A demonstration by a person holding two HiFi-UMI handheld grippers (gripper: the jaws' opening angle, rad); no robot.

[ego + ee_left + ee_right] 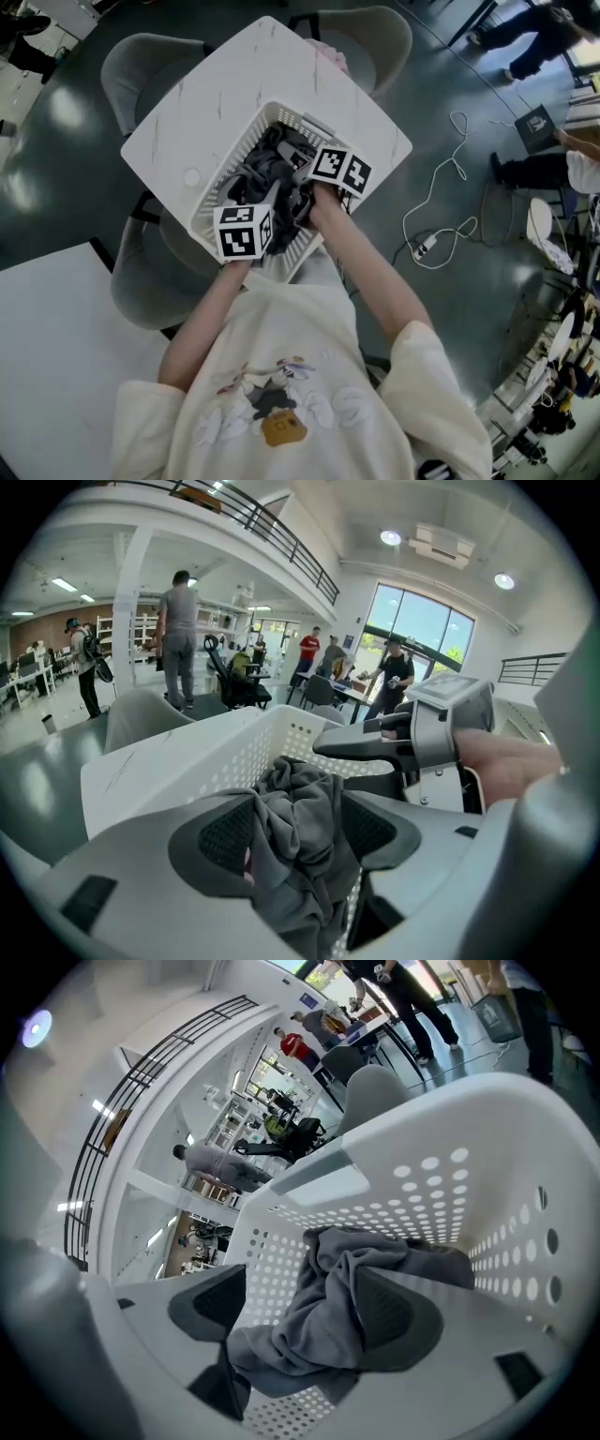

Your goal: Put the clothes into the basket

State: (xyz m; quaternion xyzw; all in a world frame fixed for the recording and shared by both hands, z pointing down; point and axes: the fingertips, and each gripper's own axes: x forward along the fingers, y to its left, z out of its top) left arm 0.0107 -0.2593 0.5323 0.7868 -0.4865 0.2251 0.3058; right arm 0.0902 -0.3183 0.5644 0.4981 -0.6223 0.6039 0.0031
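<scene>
A white perforated basket (208, 214) stands on a small white square table (281, 66), with dark grey clothes (258, 173) piled inside it. Both grippers reach down into it; their marker cubes show, the left (245, 232) and the right (340, 170). In the left gripper view, my left gripper (298, 810) is shut on a bunched grey garment (300, 836) just above the basket wall (248, 747). My right gripper (302, 1305) is also inside the basket (450, 1185), and grey cloth (323, 1312) spans its jaws and presses against the right pad. My right gripper's body (441, 728) shows just beyond the left jaws.
Grey chairs (150, 61) (367, 33) stand around the table, and one (141, 281) is under its near corner. A second white table (56, 356) lies at the lower left. A white cable with a power strip (427, 246) trails on the dark floor to the right. People stand farther off.
</scene>
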